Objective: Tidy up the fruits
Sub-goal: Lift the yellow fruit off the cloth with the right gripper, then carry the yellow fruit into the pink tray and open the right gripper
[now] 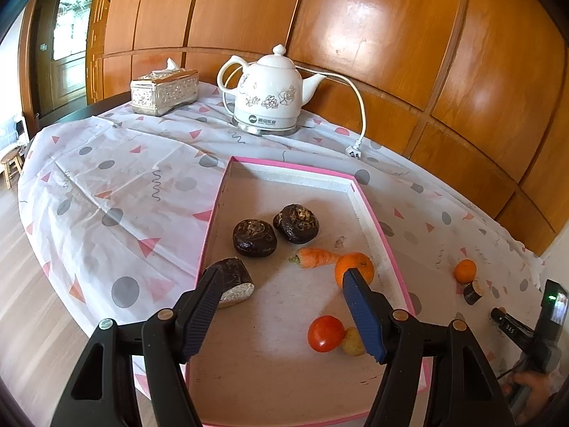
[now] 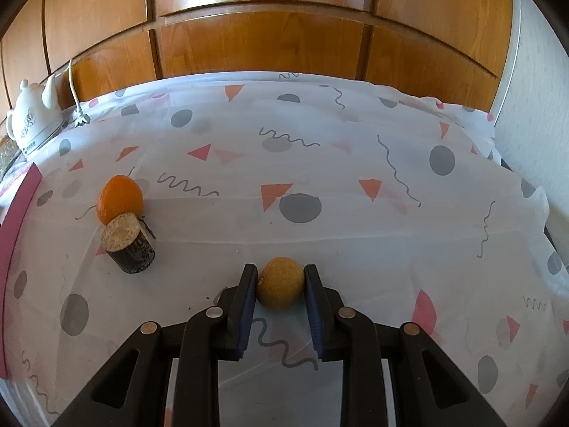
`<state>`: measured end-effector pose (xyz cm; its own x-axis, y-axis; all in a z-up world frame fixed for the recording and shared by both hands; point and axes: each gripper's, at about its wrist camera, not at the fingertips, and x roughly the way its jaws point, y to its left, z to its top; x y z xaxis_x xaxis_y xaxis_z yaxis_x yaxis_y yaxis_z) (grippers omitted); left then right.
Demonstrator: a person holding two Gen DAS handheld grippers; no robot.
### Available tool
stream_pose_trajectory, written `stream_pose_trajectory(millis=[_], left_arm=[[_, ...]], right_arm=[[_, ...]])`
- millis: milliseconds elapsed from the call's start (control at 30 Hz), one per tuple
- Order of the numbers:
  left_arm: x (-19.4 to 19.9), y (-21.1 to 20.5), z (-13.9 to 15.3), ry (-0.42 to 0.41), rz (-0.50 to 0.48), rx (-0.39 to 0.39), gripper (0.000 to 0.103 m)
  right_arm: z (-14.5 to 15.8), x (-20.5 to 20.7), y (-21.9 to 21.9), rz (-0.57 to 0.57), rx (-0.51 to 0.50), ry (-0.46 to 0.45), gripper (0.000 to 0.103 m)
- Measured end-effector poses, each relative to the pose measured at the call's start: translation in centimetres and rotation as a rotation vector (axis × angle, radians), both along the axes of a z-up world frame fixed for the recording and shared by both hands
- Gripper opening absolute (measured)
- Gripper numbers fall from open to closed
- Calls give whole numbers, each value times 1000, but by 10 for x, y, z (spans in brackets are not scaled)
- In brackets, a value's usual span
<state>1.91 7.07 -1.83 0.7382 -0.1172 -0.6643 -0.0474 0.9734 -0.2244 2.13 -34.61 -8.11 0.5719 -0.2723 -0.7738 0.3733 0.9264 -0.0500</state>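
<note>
A pink-rimmed tray [image 1: 366,227] holds two dark round roots [image 1: 254,237], a cut dark piece [image 1: 236,281], a small carrot [image 1: 316,257], an orange [image 1: 359,265], a tomato [image 1: 325,333] and a small yellowish fruit [image 1: 352,343]. My left gripper [image 1: 282,272] is open and empty above the tray. My right gripper [image 2: 280,271] is shut on a yellow-brown round fruit [image 2: 281,288] just above the cloth. Another orange [image 2: 119,197] and a dark cut stump [image 2: 128,245] lie on the cloth to its left; both also show in the left wrist view [image 1: 466,271].
A white electric kettle [image 1: 266,96] with a cord and plug [image 1: 354,151] stands at the back, and a silver tissue box [image 1: 164,90] to its left. A wood-panelled wall [image 2: 263,35] runs behind the table. The tray's pink edge [image 2: 14,227] is at far left.
</note>
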Motion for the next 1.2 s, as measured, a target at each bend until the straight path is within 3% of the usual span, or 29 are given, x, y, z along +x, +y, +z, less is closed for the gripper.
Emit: stream_pose_trajectory(millis=[933, 1200], left_arm=[[3, 8, 0, 31, -3, -28, 70], [9, 49, 5, 32, 116, -62, 70]], right_arm=[[3, -12, 0, 10, 38, -14, 26], [5, -30, 6, 25, 79, -38, 26]])
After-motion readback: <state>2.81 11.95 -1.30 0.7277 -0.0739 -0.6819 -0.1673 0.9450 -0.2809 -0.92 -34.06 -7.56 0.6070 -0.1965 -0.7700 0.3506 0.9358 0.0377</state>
